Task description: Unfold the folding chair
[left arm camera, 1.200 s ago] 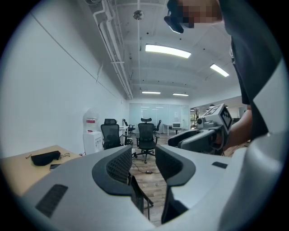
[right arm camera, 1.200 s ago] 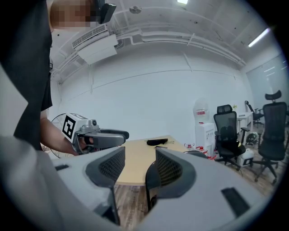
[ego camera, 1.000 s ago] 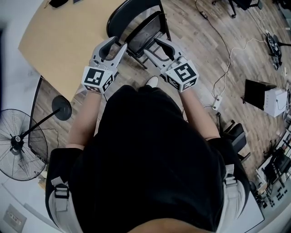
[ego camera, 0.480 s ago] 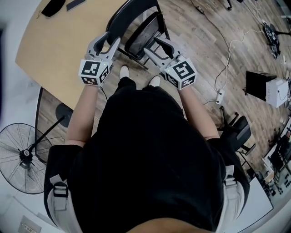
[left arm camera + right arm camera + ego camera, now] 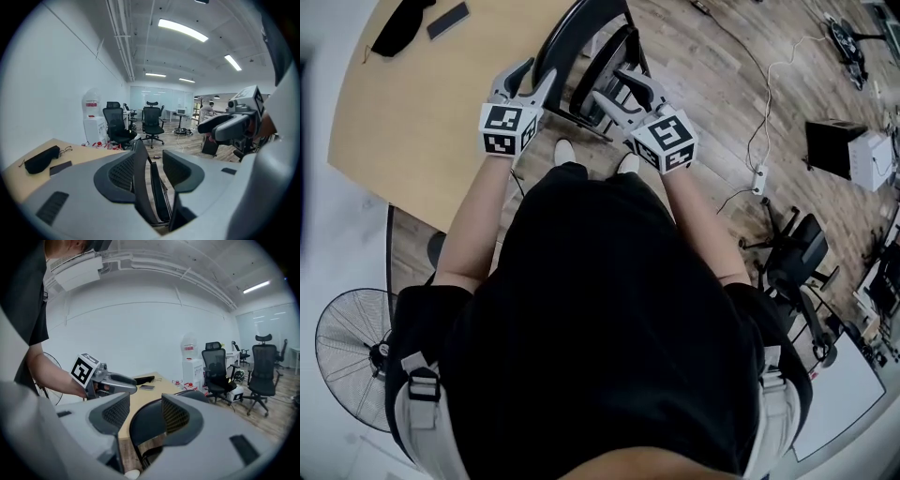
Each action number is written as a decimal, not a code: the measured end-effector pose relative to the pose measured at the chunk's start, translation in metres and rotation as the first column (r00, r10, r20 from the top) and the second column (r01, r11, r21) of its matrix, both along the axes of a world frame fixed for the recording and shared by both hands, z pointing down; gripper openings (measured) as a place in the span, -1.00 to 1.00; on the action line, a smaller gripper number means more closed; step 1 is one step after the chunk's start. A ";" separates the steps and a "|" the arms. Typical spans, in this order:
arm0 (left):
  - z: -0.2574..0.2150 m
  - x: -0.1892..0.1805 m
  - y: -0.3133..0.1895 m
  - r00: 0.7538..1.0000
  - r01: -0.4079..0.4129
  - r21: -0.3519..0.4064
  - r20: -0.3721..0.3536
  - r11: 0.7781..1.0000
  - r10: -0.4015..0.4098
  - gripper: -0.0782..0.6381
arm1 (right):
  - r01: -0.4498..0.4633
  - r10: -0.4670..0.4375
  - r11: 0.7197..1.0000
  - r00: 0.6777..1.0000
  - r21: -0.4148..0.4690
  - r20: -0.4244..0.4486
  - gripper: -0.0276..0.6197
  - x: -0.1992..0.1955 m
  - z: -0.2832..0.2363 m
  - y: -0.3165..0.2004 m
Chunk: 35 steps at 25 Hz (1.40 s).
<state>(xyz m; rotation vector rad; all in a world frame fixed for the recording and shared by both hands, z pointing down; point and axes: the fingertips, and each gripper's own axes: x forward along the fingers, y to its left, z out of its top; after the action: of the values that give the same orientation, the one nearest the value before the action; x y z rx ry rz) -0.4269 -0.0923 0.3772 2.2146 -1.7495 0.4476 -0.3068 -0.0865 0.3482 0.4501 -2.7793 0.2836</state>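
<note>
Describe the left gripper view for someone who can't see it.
The left gripper, jaws just opened wider, straddles the edge of the folding chair without squeezing it. The right gripper is at right, a tan table at left, office chairs behind.

Left gripper [image 5: 149, 172] with fingers [image 5: 117, 177] apart, just been opening, folding chair [image 5: 142, 194] edge-on and upright between them, right gripper [image 5: 209, 131] at right, table [image 5: 79, 155] with black pouch [image 5: 41, 158] at left
</note>
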 end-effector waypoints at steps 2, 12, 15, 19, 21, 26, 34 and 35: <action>0.009 -0.010 -0.006 1.000 -0.004 -0.026 -0.012 1.000 0.004 -0.28 | -0.014 0.014 1.000 1.000 0.002 -0.013 -0.27 -0.013 0.004 -0.002; 0.051 -0.040 -0.045 0.997 -0.038 -0.169 -0.076 0.985 0.026 -0.26 | -0.064 0.067 0.997 0.991 0.029 -0.116 -0.27 -0.049 0.025 -0.014; 0.066 -0.044 -0.054 0.996 -0.055 -0.222 -0.085 0.973 0.037 -0.25 | -0.074 0.078 0.997 0.986 0.029 -0.149 -0.27 -0.057 0.036 -0.016; 0.092 -0.043 -0.068 0.994 -0.067 -0.311 -0.100 0.948 0.037 -0.22 | -0.085 0.090 0.996 0.978 0.035 -0.186 -0.27 -0.061 0.046 -0.016; 0.104 -0.042 -0.075 0.993 -0.069 -0.352 -0.115 0.934 0.031 -0.19 | -0.088 0.094 0.995 0.975 0.038 -0.202 -0.27 -0.060 0.050 -0.016; 0.131 -0.040 -0.086 0.992 -0.079 -0.435 -0.119 0.897 0.029 -0.18 | -0.108 0.112 0.994 0.968 0.028 -0.225 -0.27 -0.056 0.059 -0.015; 0.150 -0.036 -0.096 0.993 -0.085 -0.496 -0.111 0.864 0.034 -0.22 | -0.151 0.150 0.988 0.960 0.014 -0.238 -0.27 -0.050 0.067 -0.016; 0.152 -0.036 -0.097 0.993 -0.086 -0.500 -0.114 0.862 0.033 -0.22 | -0.160 0.158 0.987 0.958 0.009 -0.240 -0.27 -0.050 0.068 -0.017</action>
<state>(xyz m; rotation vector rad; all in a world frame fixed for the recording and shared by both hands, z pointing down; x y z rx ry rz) -0.4626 -0.1893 0.5288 1.8766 -1.3196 0.7029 -0.3563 -0.1033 0.4160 0.6611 -2.5085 0.2610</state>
